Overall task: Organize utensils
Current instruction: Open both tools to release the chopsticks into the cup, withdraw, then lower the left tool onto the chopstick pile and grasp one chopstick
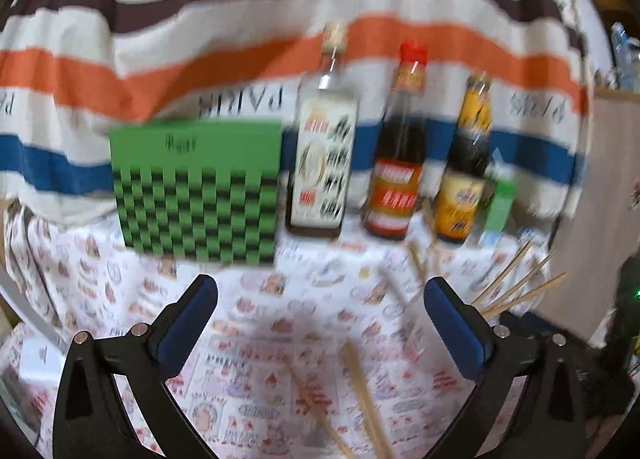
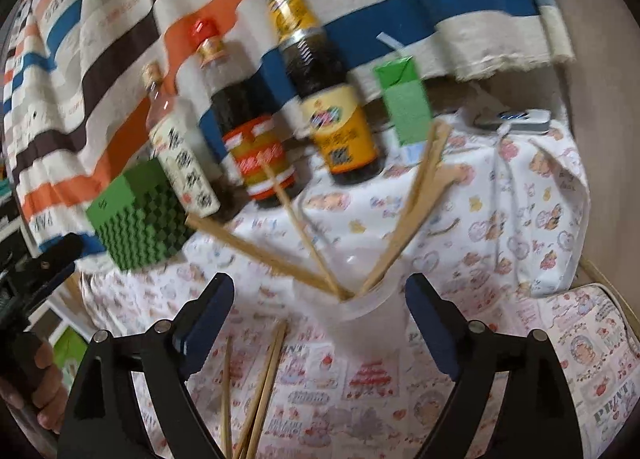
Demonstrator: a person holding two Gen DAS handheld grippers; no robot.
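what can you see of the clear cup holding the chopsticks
The clear plastic cup looks translucent and frosted, with a rounded rim. It stands upright on the printed tablecloth, in front of the sauce bottles and between the open fingers of the right gripper, which do not clearly touch it. Several wooden chopsticks stand in it, fanning outward. More chopsticks lie loose on the cloth beside it.

Tabletop (image 2: 500,219) under white cartoon-print cloth. Along back, centre of right wrist frame: green checkered box (image 2: 138,215), three sauce bottles (image 2: 256,147), green carton (image 2: 404,107). Lower centre: clear plastic cup (image 2: 368,323) holding chopsticks. Loose chopsticks (image 2: 260,387) flat on cloth, bottom centre.
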